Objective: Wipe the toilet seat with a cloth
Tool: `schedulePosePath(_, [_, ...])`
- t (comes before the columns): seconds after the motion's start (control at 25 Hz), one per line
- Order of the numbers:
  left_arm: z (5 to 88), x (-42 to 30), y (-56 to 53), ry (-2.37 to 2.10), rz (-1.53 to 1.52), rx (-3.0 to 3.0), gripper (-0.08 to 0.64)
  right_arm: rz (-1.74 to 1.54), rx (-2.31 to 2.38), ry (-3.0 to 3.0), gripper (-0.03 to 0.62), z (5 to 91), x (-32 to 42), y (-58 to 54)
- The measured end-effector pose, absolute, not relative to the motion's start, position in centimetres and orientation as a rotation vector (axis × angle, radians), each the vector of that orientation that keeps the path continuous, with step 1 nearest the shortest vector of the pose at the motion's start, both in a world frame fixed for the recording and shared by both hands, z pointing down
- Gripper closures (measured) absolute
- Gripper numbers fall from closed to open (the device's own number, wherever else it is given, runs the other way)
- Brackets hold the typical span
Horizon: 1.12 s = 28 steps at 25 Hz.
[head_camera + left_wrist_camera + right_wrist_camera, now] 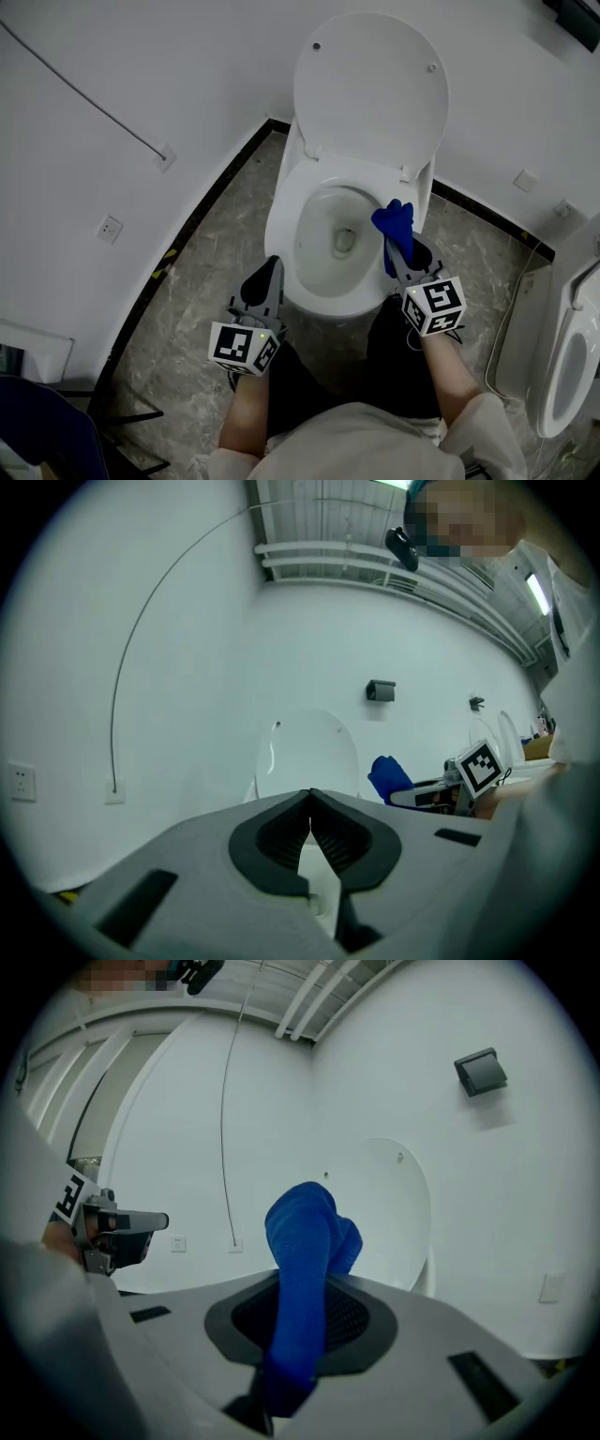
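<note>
A white toilet stands against the wall with its lid (371, 89) raised and its seat (286, 211) down around the bowl. My right gripper (397, 246) is shut on a blue cloth (393, 221), whose bunched end hangs over the seat's right side. In the right gripper view the blue cloth (305, 1269) rises from between the jaws in front of the lid (389, 1204). My left gripper (267, 281) hovers beside the bowl's front left, jaws shut and empty; its tips (310, 797) meet in the left gripper view.
A person's legs and dark shoes stand on the marbled floor (211, 248) in front of the bowl. A second white fixture (562, 370) sits at the far right. A wall socket (110, 228) and a thin cable (84, 98) lie on the left wall.
</note>
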<state>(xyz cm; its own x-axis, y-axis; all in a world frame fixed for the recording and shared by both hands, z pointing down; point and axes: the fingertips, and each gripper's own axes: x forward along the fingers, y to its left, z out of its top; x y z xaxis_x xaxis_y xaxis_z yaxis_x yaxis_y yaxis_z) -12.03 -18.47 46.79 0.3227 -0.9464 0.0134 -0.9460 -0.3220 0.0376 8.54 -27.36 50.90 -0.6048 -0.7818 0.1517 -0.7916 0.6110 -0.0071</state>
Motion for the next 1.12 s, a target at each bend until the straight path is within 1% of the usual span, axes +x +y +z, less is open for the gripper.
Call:
schedulePosePath(0.32, [46.8,-12.2,-17.6,-1.788,-0.004,2.533,0.551,0.065,1.334,-2.668,0.523,51.1,7.3,-29.8])
schedulePosePath(0.56, [46.8,-12.6,-17.0,-1.801,0.005,2.522,0.552,0.123,1.336,-2.656,0.523,52.0,6.5,-32.5])
schedulePosePath(0.84, [47.5,-13.5,-16.1,-1.829,0.016,2.493,0.551,0.088,1.331,-2.609,0.523,52.5,5.4,-36.6])
schedulePosePath(1.12, [47.1,-13.7,-15.1,-1.852,0.025,2.491,0.551,0.171,1.4,-2.575,0.523,53.1,5.0,-39.9])
